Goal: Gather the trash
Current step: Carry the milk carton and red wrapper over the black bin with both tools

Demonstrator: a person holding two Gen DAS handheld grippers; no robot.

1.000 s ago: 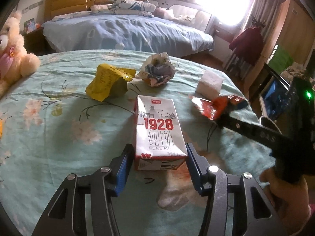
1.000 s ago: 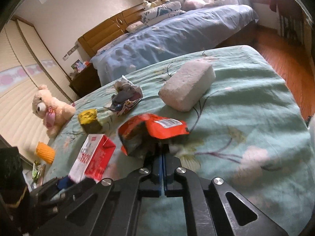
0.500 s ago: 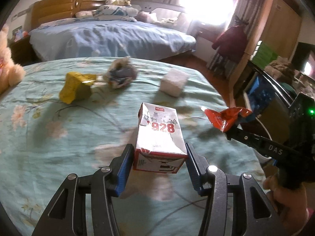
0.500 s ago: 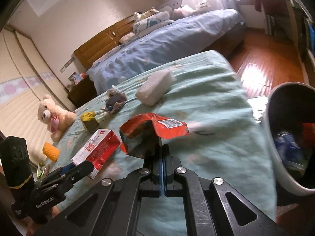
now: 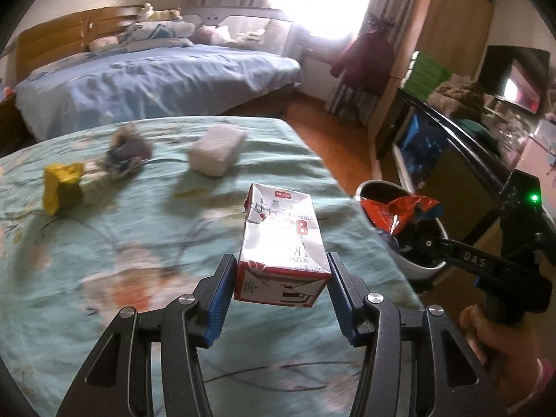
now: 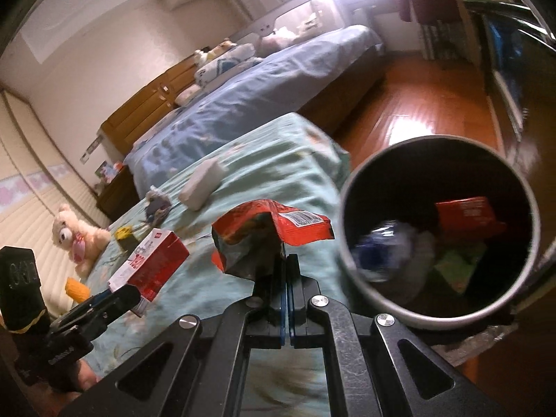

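A: Left wrist view first. What is the left gripper doing?

B: Its 2 blue pads are pressed on the sides of a milk carton, which is lifted clear of the green floral bedspread. Farther back on the bedspread lie a yellow wrapper, a crumpled paper wad and a white block, each apart from the others.

A: And on the right of that view?

B: The right gripper reaches in, held by a hand, with a red snack bag pinched at its tip. The bag hangs in front of the white bin that stands just past the bed's edge.

A: Now the right wrist view.

B: The right gripper has its jaws fully together, clamped on the lower edge of the red snack bag. The bag is above the bedspread, just left of the bin; it is not over the opening. Inside the bin lie 1 red packet and some blurred white and green scraps.

A: Is the other tool visible there?

B: Yes, at lower left: the left gripper holds the milk carton above the bedspread. A teddy bear sits beyond it.
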